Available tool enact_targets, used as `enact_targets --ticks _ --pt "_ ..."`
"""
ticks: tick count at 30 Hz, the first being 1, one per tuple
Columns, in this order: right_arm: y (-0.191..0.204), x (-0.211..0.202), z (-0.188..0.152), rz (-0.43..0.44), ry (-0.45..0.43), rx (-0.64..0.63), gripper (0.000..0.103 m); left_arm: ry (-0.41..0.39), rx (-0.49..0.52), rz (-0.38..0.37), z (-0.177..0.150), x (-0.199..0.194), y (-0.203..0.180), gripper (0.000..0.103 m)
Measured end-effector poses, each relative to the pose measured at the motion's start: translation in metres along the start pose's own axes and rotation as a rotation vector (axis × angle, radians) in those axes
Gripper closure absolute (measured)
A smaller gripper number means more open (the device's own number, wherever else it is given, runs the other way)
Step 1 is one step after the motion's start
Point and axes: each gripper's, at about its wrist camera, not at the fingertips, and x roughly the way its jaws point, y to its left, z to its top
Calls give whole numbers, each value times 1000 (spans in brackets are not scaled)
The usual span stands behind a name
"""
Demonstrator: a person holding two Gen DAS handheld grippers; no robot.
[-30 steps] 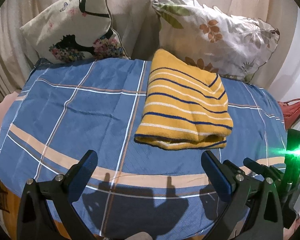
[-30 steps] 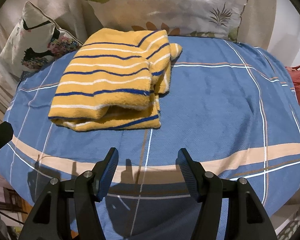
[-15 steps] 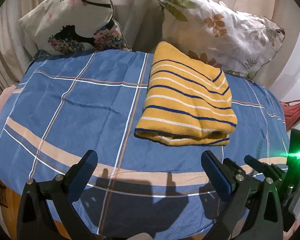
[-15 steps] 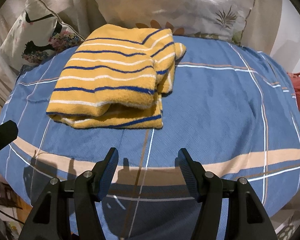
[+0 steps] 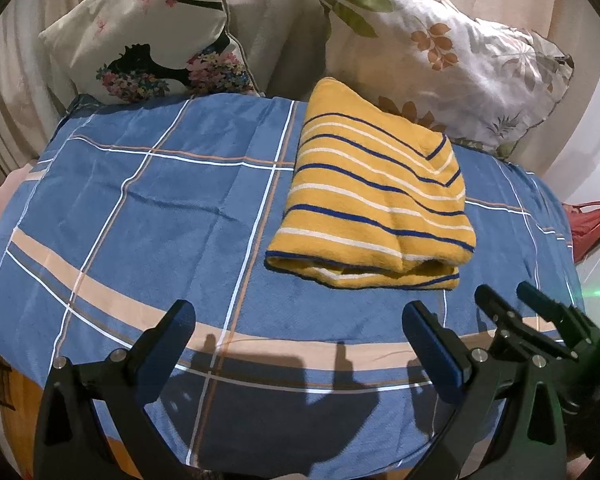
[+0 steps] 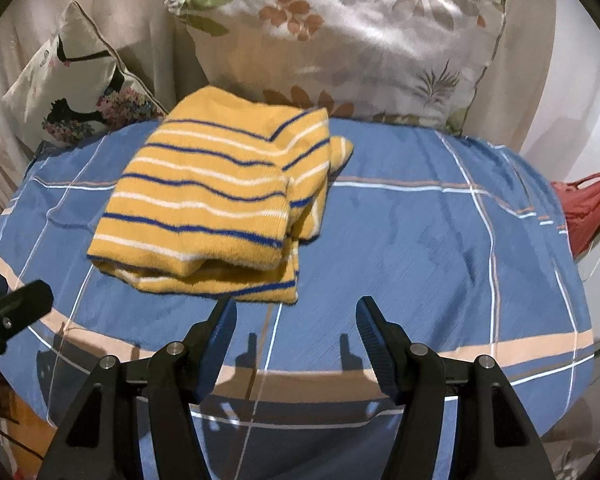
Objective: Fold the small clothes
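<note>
A yellow garment with blue and white stripes (image 5: 376, 200) lies folded on the blue plaid cover (image 5: 160, 216), toward the back right. It also shows in the right wrist view (image 6: 220, 204), left of centre, with a sleeve edge sticking out on its right side. My left gripper (image 5: 300, 328) is open and empty, above the cover in front of the garment. My right gripper (image 6: 294, 320) is open and empty, just in front of the garment's near right corner. The right gripper (image 5: 532, 312) shows at the right of the left wrist view.
Two patterned cushions lean at the back: a bird-and-flower one (image 5: 148, 36) on the left and a leaf-print one (image 5: 440, 52) on the right. A red bag (image 6: 584, 208) sits off the right edge. The cover (image 6: 440, 240) drops away at the front.
Both grippers have drawn back and tilted slightly, so the garment sits lower and a bit farther in each view. The garment has not moved. Both grippers stay open.
</note>
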Motion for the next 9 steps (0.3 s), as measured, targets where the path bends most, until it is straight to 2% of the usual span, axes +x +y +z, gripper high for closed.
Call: enact_targets --ticks 9 --pt "-8 -5 -1 22 -5 21 35 -14 21 19 -6 -9 -9 0"
